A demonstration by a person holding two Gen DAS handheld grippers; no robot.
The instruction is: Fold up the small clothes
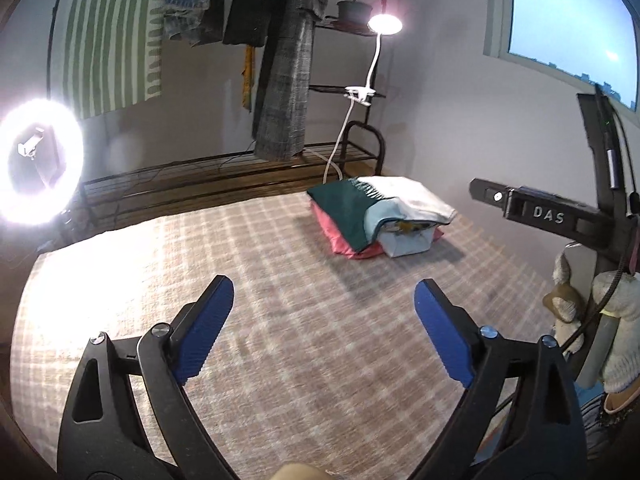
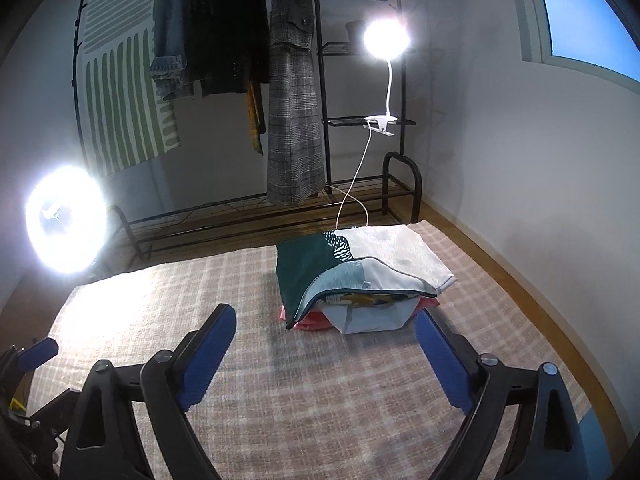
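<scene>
A stack of folded clothes [image 2: 360, 280] sits at the far right of a checked rug [image 2: 248, 392], while the left gripper [image 1: 324, 330] and right gripper [image 2: 326, 354] hover nearer, fingers spread wide, holding nothing.

Pale walls [image 2: 520, 140] enclose a wooden floor [image 2: 472, 236] covered by a checked rug [image 2: 320, 400]. A black clothes rack [image 2: 360, 80] holds hanging coats [image 2: 294, 120], with a clip lamp [image 2: 386, 38] shining. A ring light [image 2: 66, 220] glares at the left; a window [image 1: 568, 20] shows blue sky.
</scene>
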